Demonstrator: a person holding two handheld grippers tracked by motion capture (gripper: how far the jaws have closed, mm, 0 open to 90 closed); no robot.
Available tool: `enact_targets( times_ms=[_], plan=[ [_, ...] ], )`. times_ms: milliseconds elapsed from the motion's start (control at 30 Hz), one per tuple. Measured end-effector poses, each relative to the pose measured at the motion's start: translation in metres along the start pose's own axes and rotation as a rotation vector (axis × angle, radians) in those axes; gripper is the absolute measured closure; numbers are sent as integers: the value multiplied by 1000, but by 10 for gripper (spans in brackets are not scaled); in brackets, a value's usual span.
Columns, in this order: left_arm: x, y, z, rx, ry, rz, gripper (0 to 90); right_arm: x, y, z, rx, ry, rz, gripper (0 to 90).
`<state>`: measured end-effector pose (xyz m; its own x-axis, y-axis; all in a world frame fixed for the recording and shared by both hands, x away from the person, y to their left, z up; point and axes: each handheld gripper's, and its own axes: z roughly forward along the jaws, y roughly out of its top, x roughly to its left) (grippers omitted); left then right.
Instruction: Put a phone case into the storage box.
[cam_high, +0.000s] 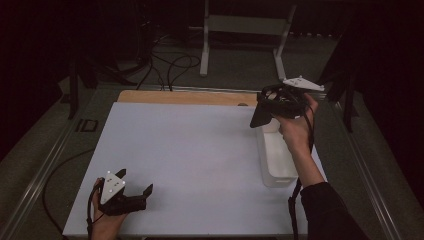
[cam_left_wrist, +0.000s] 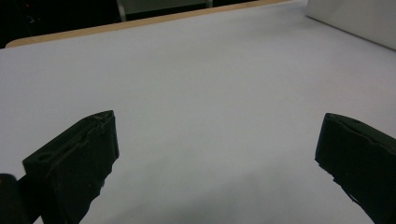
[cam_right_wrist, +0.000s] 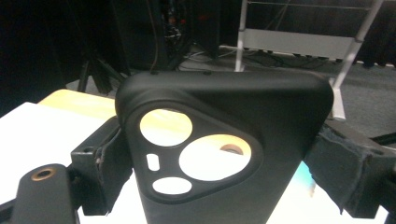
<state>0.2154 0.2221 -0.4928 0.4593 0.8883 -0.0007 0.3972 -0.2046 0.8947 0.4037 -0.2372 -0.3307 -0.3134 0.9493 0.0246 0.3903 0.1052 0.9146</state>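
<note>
The room is dim; in the high view only the white table top (cam_high: 190, 160) is well lit, apparently from above, while the floor and the edges of the frame sink into near black with a vignette at the corners. That picture is soft and somewhat grainy. The left gripper (cam_high: 134, 196) casts only a faint, diffuse shadow on the sheet. In the left gripper view the table reads as flat pale blue-grey, with a dull shadow between the jaws at the bottom. In the right gripper view the black phone case (cam_right_wrist: 224, 154) is sharp enough, the table seen through its cutouts blown out to bright white and yellow, and the background is dark and slightly blurred.
</note>
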Motion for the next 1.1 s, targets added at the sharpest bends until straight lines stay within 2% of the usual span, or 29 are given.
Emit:
enact_targets(
  times_ms=[300,567,1100],
  plan=[
    [0,0,0,2,0,0,0,-12,-3,5,15,-48,2,138],
    [0,0,1,1,-1,-2,0,-19,-7,8,23,-68,4,137],
    [0,0,0,-7,5,-6,0,-38,-13,19,44,-122,52,137]
  ],
)
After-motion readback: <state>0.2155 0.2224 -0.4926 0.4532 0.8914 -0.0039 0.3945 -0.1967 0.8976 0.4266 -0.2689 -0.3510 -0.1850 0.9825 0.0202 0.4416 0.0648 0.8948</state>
